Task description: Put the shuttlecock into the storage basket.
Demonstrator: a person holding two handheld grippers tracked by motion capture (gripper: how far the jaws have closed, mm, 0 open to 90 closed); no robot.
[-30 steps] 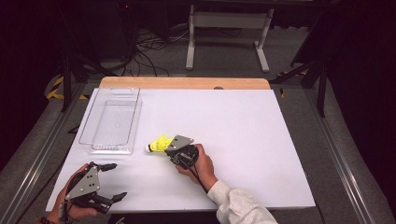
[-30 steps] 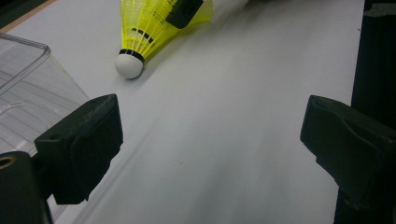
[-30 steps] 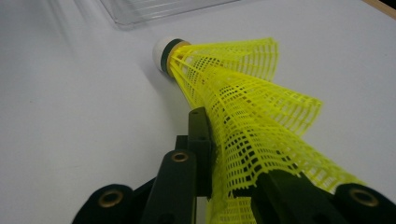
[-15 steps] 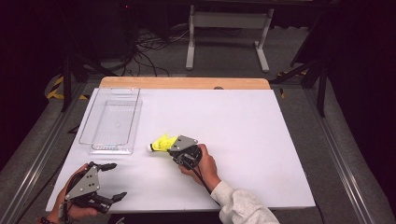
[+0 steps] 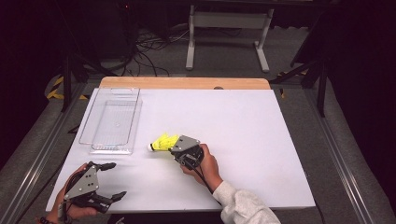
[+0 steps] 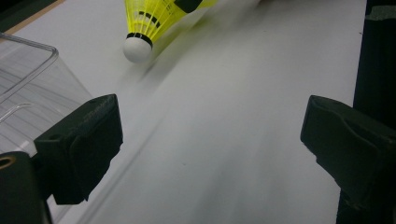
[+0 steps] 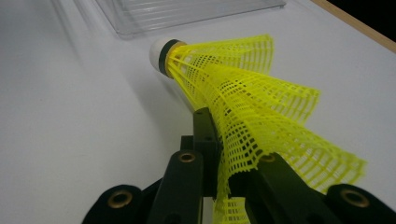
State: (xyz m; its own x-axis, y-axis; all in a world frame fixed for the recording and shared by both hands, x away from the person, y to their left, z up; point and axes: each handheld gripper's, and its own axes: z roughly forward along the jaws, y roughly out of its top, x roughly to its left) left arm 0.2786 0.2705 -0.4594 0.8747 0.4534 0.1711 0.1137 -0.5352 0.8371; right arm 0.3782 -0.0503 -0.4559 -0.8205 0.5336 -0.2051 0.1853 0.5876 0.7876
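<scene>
the right gripper [image 5: 176,148] has just been closing and pinches the skirt of the yellow shuttlecock [image 5: 162,143], which sits mid-table just beside the clear tray [image 5: 112,122], cork toward it. the left gripper [image 5: 112,179] rests wide open, holding nothing.

No text, label, brand, number or sign can be read in any of the views. The yellow shuttlecock [image 7: 243,98], the clear plastic tray [image 5: 112,122], the white surface [image 5: 261,140] and both grippers carry no legible marking.
</scene>
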